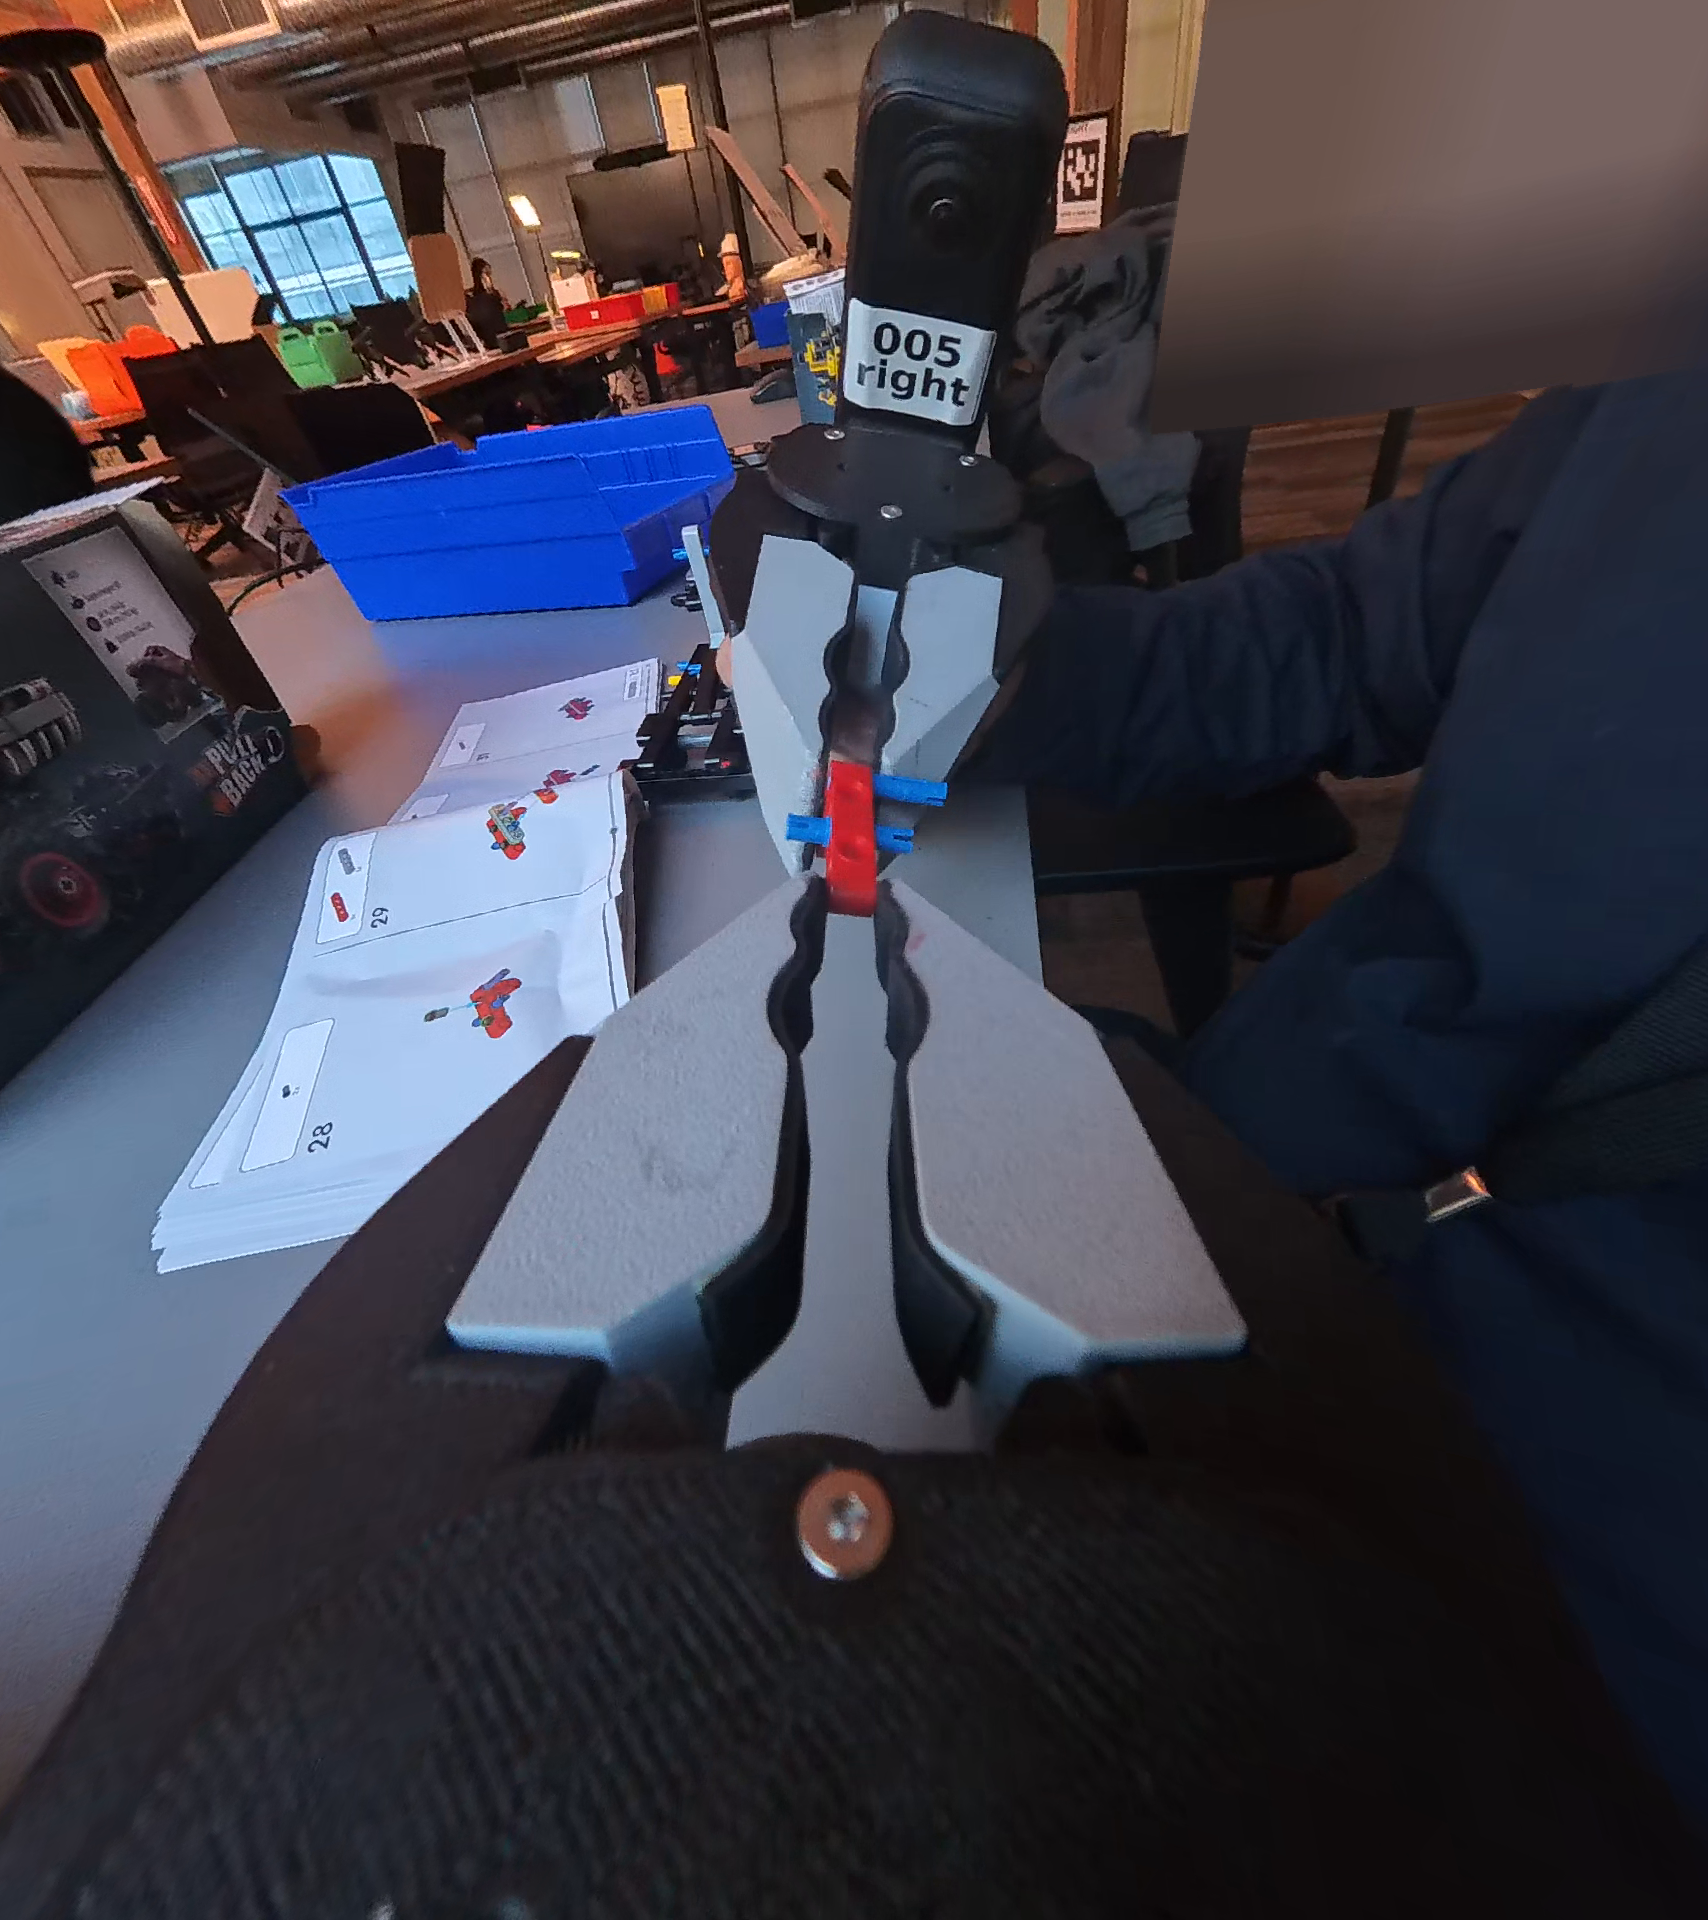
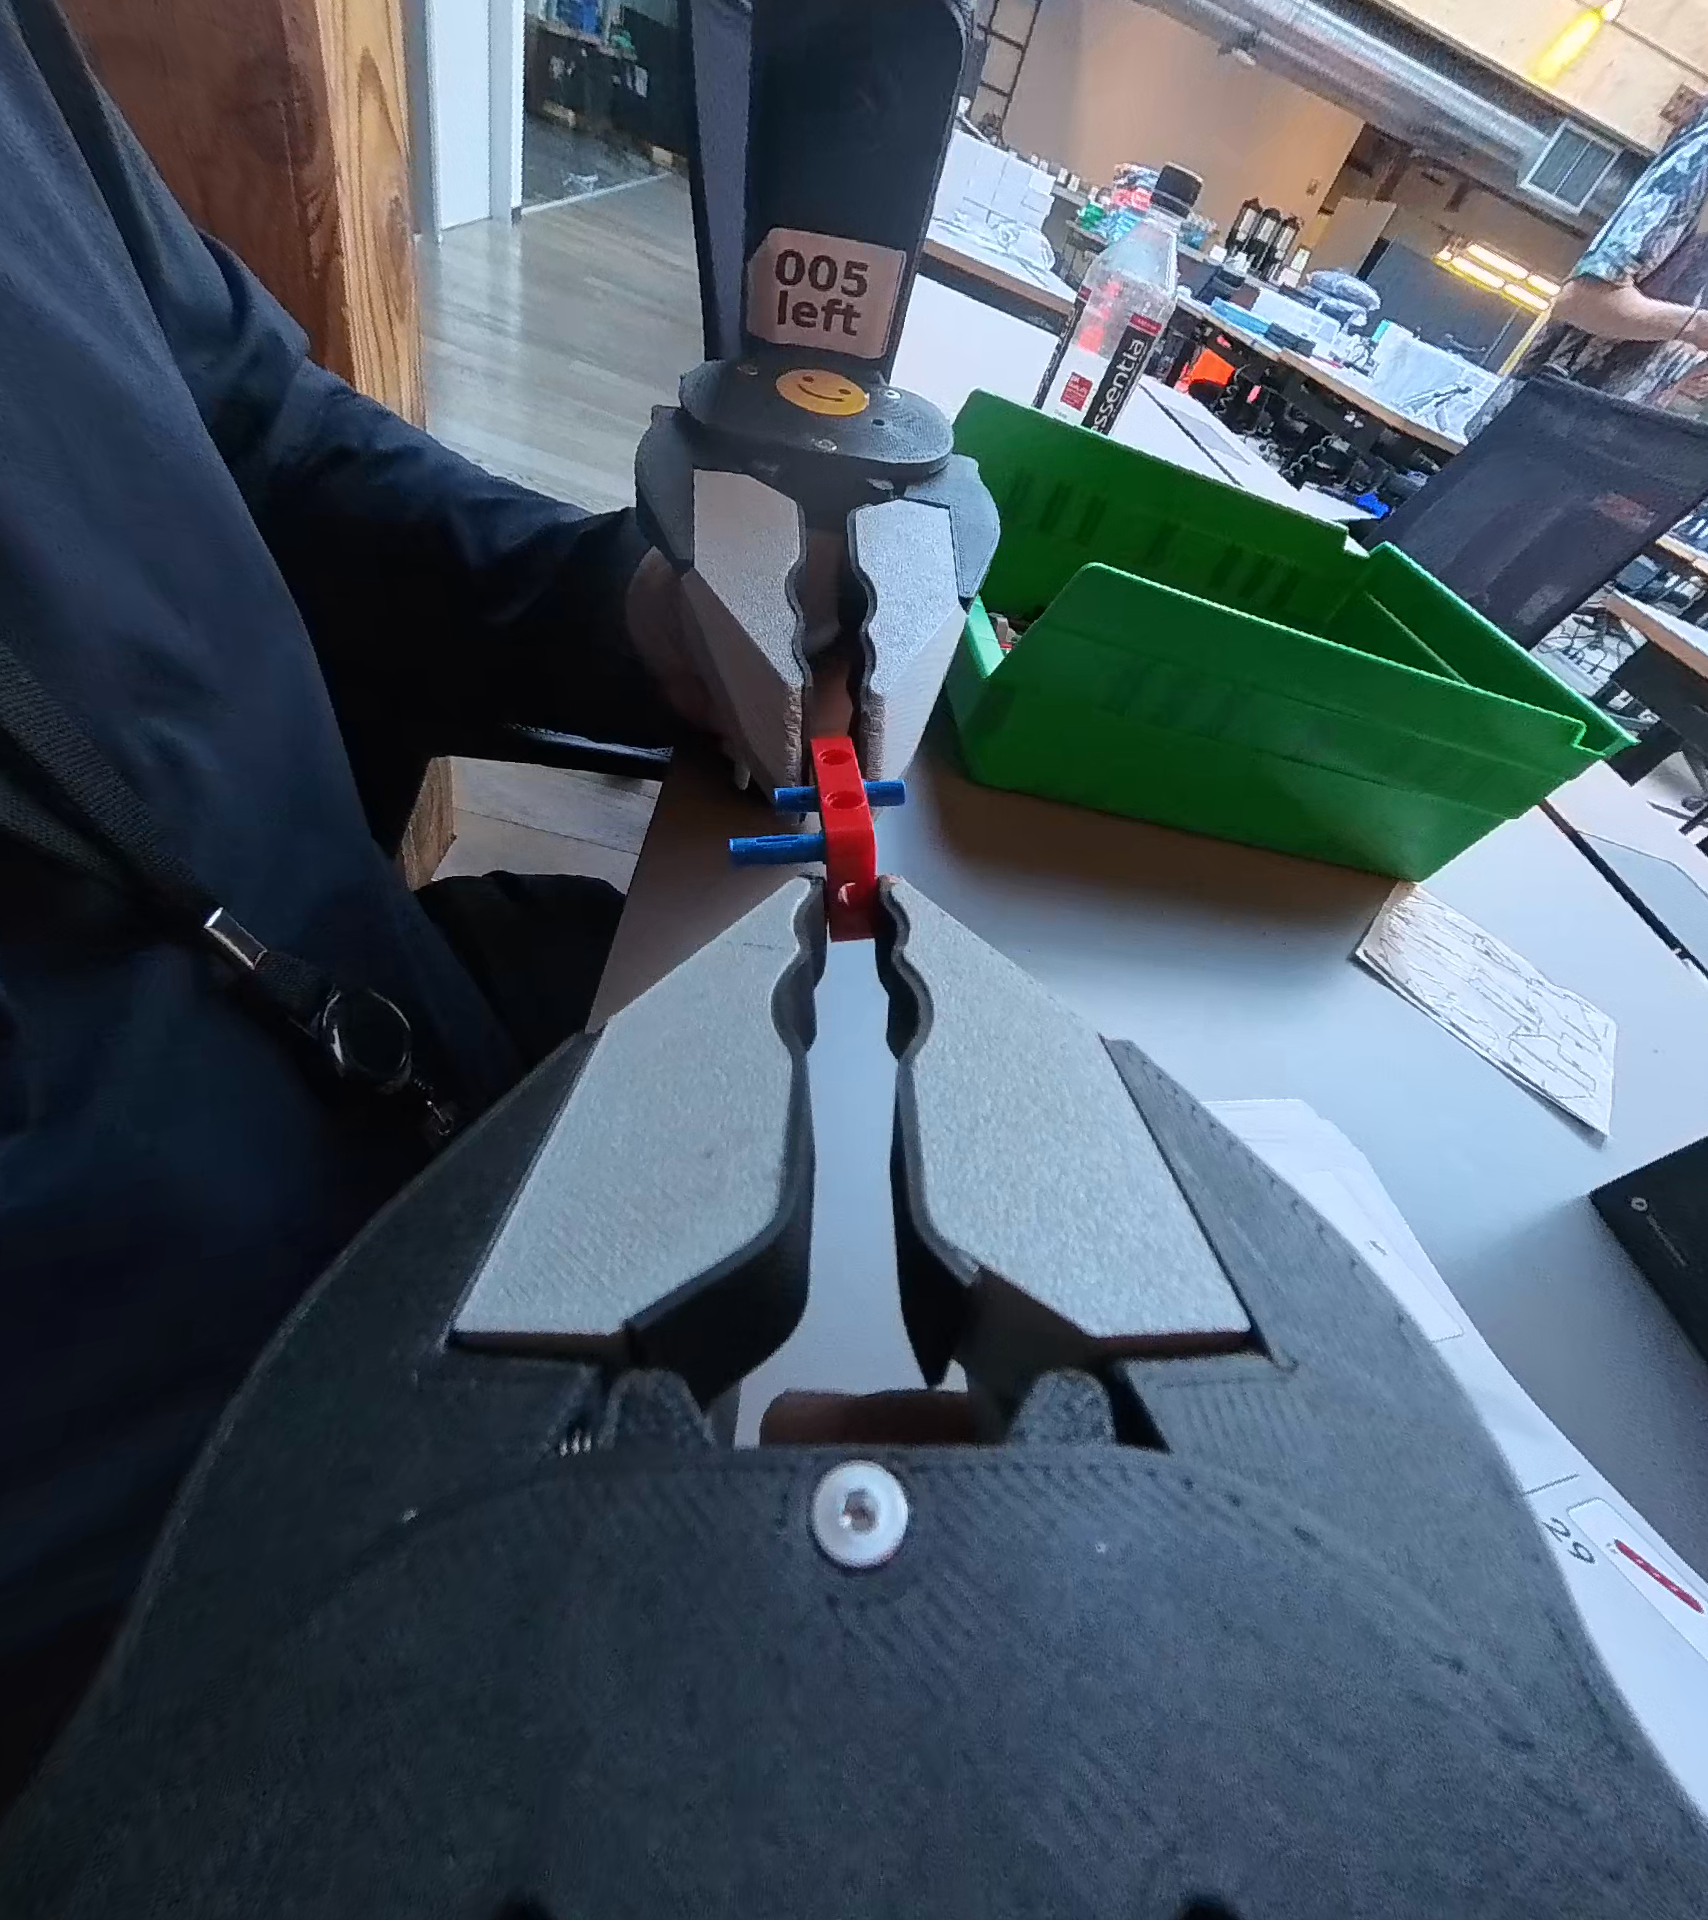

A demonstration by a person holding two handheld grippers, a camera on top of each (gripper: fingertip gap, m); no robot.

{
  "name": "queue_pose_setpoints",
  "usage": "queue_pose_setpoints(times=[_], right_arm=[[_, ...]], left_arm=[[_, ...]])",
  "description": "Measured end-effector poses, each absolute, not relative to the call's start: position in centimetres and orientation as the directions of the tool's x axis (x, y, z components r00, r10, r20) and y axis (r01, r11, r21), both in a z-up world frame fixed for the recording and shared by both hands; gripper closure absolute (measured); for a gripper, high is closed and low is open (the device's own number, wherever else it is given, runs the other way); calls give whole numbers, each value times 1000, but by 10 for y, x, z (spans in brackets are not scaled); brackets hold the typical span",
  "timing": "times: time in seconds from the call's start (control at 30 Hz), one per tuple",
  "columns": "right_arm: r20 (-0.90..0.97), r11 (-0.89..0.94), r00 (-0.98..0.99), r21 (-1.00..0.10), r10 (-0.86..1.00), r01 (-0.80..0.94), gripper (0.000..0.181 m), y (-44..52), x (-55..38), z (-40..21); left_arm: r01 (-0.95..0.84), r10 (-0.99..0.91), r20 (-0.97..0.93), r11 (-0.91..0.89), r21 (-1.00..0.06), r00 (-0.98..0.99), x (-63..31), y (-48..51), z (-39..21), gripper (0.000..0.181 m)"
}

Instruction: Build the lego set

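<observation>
Gripping one red beam [image 1: 850, 831] end to end, my left tool [image 1: 845, 894] and right tool [image 2: 852, 904] pinch it above the desk [image 2: 1193, 935]; blue pins [image 2: 777, 821] cross it.

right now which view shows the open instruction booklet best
The left wrist view: the instruction booklet lies open on the table with both pages in sight. The right wrist view catches only a strip of it, cut off by the right gripper's body.

Both grippers [image 1: 845, 894] [image 2: 848, 896] have black ribbed bodies, 1 silver screw each, grey wavy-edged jaws; the sleeves look navy.
</observation>
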State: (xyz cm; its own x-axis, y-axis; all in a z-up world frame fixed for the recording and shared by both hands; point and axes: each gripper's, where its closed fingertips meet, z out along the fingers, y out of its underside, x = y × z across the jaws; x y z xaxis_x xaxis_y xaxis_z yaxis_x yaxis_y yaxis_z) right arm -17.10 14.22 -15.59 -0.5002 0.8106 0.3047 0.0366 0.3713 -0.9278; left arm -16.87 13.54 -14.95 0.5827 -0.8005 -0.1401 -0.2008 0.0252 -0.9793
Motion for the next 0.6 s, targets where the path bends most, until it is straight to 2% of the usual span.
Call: queue_pose_setpoints(times=[0.6], right_arm=[[298, 368, -506, -929, 809, 41, 175, 142, -171, -156]], left_arm=[[-230, -782, -175, 42, -972, 598, -170, 137, -151, 177]])
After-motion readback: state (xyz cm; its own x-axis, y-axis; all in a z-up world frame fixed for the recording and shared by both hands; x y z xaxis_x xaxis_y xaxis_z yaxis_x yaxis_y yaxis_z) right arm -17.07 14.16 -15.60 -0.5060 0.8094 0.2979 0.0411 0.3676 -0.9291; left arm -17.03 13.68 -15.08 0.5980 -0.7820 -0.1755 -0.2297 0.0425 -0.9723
